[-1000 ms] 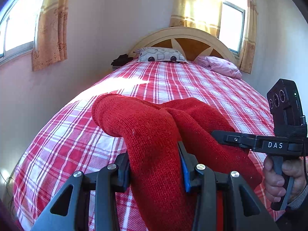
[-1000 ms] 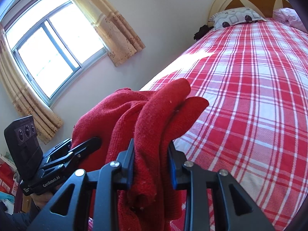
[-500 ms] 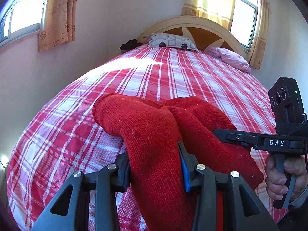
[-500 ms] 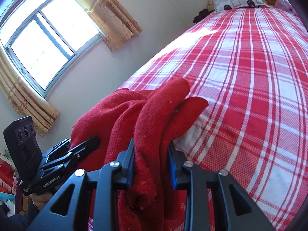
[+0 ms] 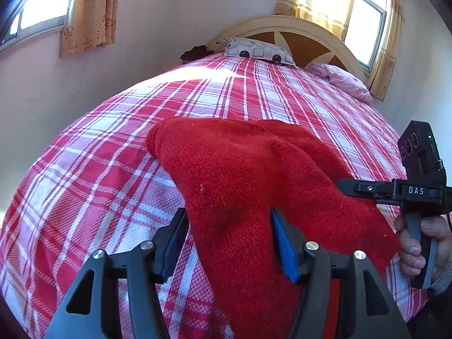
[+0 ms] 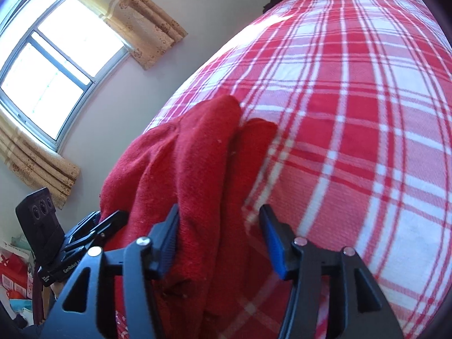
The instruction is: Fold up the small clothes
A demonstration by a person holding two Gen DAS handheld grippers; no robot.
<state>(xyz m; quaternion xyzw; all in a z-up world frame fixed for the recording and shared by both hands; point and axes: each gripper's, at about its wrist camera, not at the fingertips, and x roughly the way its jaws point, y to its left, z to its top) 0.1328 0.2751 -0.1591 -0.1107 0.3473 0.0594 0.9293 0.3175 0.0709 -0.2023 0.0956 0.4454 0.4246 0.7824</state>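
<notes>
You are opening both the left gripper [image 5: 228,243] and the right gripper [image 6: 219,240]; their jaws have just been spreading around the red knit garment [image 5: 248,175], which is lying low and centre in both views on the plaid bed [image 5: 84,169]. Backing out carelessly risks a pad catching the knit (the blue pad [image 5: 284,250] is touching it) and dragging the fold apart.

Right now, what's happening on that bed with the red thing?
A person is folding a red knitted garment on the plaid bedspread, with a handheld gripper in each hand. The left gripper and the right gripper have both just been opening. The cloth lies between each pair of jaws, but the right one plainly no longer pinches it. It looks like they are letting the garment go onto the bed.
</notes>
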